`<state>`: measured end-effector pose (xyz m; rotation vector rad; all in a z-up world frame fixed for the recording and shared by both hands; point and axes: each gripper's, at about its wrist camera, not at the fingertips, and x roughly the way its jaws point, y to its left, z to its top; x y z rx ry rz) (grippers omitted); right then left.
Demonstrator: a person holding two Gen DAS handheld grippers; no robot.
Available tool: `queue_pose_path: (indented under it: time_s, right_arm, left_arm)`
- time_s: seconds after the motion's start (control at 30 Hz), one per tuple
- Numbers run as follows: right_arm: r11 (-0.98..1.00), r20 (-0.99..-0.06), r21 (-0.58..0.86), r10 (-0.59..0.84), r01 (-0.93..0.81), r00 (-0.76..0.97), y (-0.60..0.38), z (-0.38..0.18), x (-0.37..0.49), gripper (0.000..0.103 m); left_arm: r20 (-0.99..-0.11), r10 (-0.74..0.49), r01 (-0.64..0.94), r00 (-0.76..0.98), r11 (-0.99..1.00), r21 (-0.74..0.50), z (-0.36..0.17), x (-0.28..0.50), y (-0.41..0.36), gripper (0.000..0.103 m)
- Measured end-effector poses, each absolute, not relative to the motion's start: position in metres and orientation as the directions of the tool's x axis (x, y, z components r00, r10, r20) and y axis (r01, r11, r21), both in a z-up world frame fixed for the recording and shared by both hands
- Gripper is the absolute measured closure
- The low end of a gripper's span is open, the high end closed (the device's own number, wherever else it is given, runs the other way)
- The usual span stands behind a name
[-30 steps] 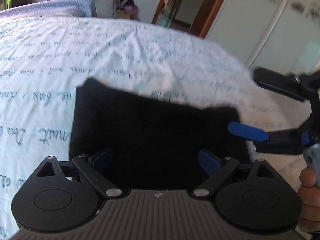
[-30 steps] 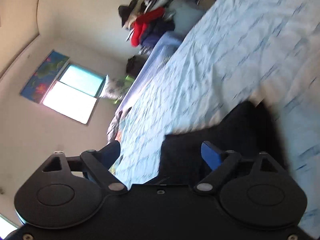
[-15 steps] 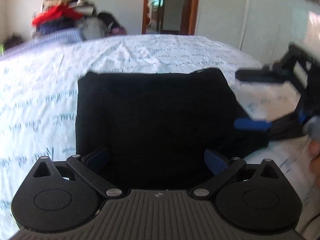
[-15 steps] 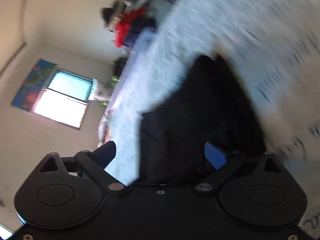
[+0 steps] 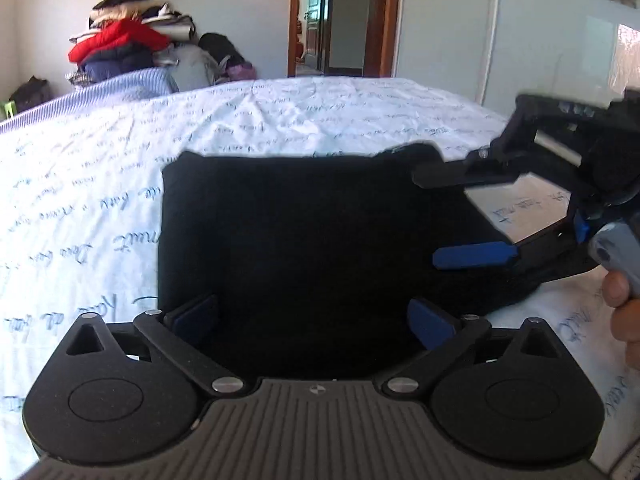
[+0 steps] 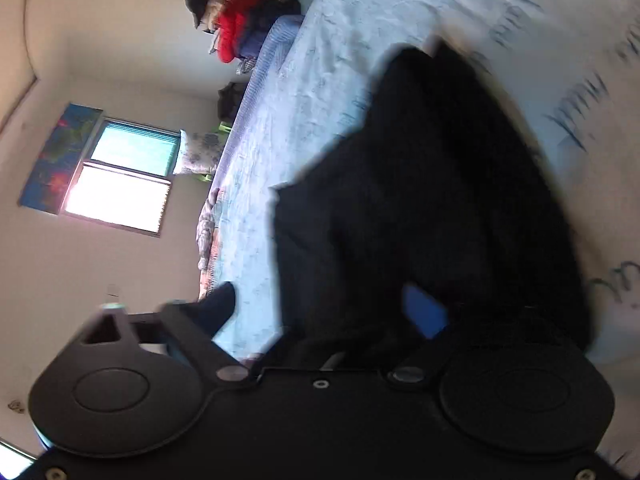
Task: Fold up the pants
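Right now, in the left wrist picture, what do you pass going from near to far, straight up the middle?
Left gripper, jaws wide open → folded black pants → white bedsheet with blue writing → open doorway in the far wall.

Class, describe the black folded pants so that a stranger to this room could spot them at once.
Start at the wide bed covered by a pale blue sheet printed with handwriting. On its near part lie the black folded pants, a flat dark rectangle. Unlike the red and dark clothes heaped beyond the bed, they are neatly squared and plain black.
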<state>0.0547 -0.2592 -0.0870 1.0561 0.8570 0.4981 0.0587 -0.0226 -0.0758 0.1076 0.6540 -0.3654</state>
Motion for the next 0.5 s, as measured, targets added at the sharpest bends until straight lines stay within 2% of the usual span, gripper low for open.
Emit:
queue_pose_path:
  time_s: [0.07, 0.1, 0.13, 0.23, 0.3, 0.43, 0.5]
  right_arm:
    - [0.403, -0.362, 0.913, 0.721, 0.068, 0.59, -0.267, -0.079, 0.049, 0.029]
    - [0.404, -0.357, 0.912, 0.711, 0.063, 0.606, -0.269, -0.07, 0.046, 0.016]
    - [0.426, -0.351, 0.904, 0.693, 0.036, 0.63, -0.269, -0.059, 0.043, 0.008]
    - [0.552, -0.368, 0.832, 0.622, -0.054, 0.691, -0.262, -0.03, 0.041, 0.008]
    - [0.663, -0.417, 0.745, 0.542, -0.066, 0.73, -0.253, -0.018, 0.045, 0.008]
    - [0.921, -0.528, 0.389, 0.244, -0.023, 0.813, -0.222, -0.014, 0.064, 0.008]
    - [0.962, -0.55, 0.274, 0.154, 0.003, 0.821, -0.215, -0.025, 0.069, 0.008]
  left_arm:
    - [-0.597, -0.314, 0.359, 0.738, 0.932, -0.047, -0.064, 0.052, -0.015, 0.002]
    - [-0.592, -0.319, 0.353, 0.74, 0.934, -0.061, -0.058, 0.05, -0.012, 0.002]
    - [-0.59, -0.319, 0.344, 0.742, 0.936, -0.073, -0.053, 0.05, -0.009, 0.002]
    - [-0.591, -0.321, 0.312, 0.74, 0.942, -0.121, -0.043, 0.056, -0.003, 0.001]
    - [-0.589, -0.306, 0.284, 0.748, 0.95, -0.133, -0.037, 0.071, -0.004, 0.001]
    - [-0.596, -0.219, 0.164, 0.773, 0.976, -0.146, -0.033, 0.115, -0.008, 0.002]
    - [-0.62, -0.178, 0.112, 0.765, 0.983, -0.145, -0.04, 0.137, -0.008, 0.002]
